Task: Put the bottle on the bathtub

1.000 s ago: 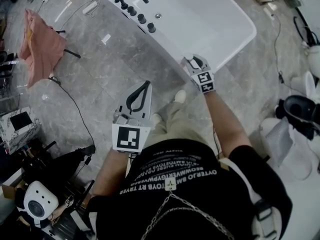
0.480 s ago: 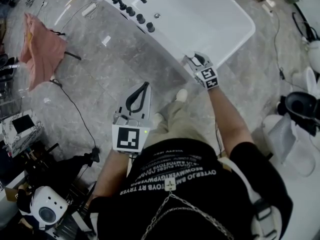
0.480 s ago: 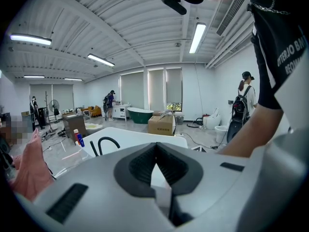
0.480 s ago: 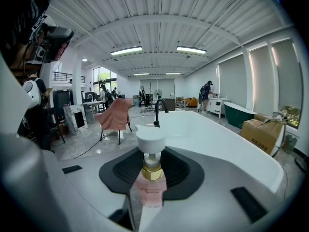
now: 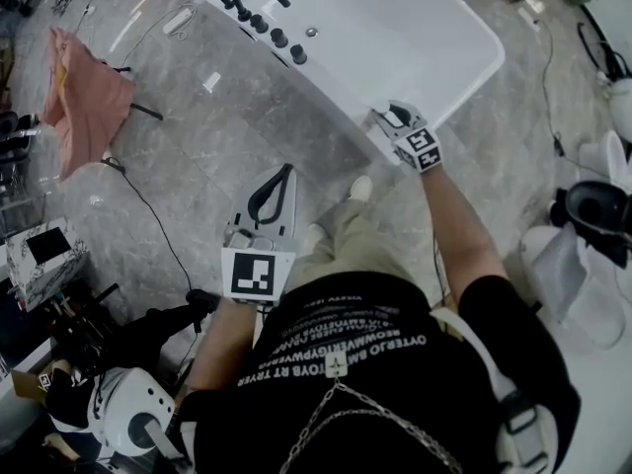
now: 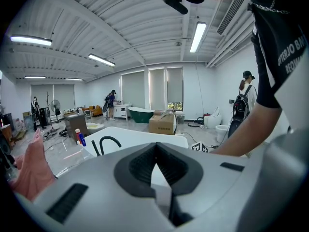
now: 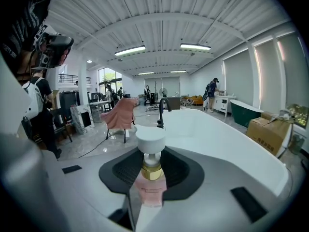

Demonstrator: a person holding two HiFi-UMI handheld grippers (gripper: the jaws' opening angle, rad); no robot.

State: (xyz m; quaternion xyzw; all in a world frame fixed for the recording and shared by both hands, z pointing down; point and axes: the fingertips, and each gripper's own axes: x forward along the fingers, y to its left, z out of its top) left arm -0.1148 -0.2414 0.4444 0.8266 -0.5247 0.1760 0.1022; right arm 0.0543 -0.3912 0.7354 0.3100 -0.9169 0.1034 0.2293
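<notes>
Right gripper view: bottle (image 7: pixel 151 172) upright, cap up, long axis vertical, pinched in right gripper (image 5: pixel 393 118), jaws just easing apart, at bathtub's (image 7: pixel 227 139) near corner.

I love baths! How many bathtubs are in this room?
2. The white bathtub is right in front of the person. A dark green bathtub stands far back by the windows. More may be hidden elsewhere in the room.

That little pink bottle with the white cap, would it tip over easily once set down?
Probably somewhat: the bottle looks narrow with a wide cap up top. It seems rigid, maybe slippery on the glossy bathtub.
</notes>
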